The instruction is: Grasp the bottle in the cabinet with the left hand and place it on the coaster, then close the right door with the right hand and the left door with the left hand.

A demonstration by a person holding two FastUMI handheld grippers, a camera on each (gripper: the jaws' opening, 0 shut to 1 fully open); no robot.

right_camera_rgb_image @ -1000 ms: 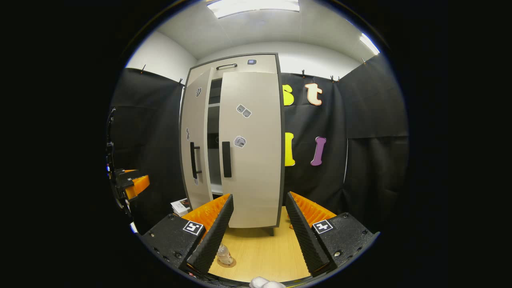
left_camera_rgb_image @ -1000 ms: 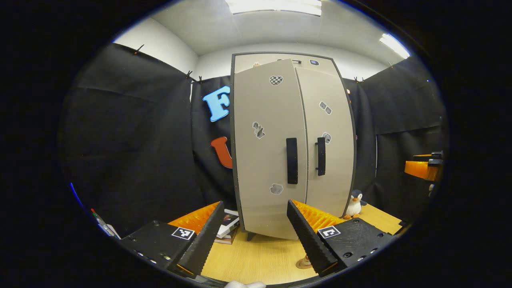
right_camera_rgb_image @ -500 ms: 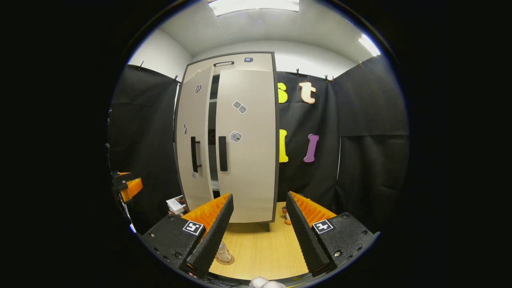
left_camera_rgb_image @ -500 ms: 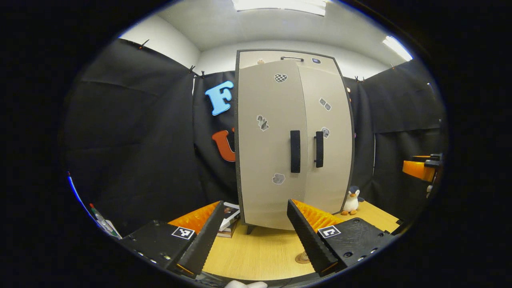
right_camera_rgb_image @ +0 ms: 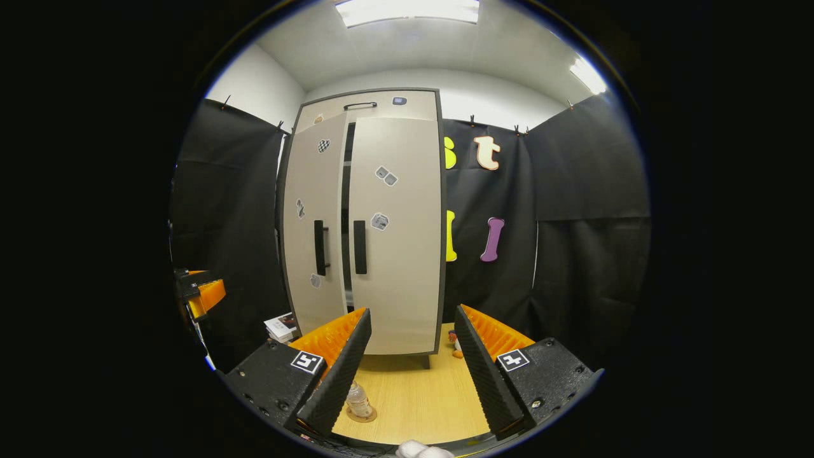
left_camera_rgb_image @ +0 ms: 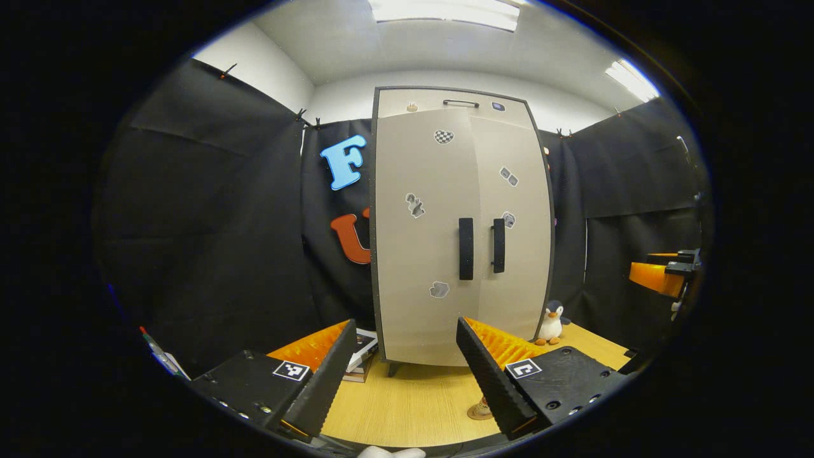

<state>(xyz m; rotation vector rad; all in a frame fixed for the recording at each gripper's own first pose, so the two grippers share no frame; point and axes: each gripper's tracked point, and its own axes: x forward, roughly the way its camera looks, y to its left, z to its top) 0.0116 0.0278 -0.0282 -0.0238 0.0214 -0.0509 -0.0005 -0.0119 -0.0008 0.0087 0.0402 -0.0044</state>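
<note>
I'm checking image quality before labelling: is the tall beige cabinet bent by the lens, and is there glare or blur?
Left gripper view: the tall beige cabinet bulges barrel-like, its sides bowed outward; ceiling light panels are blown out white; focus is sharp. Right gripper view: same bowing on the cabinet, bright ceiling glare, and a soft shadow under the cabinet on the light wooden table.

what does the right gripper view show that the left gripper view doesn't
Right gripper view: a dark gap between the left door and the right door, and the bottle upright on the coaster.

Left gripper view: the doors look flush from here, the penguin toy stands in full beside the cabinet, and a marker pen lies at the left edge.

Both: the cabinet, its two dark handles, the stack of books and the wooden table.
</note>
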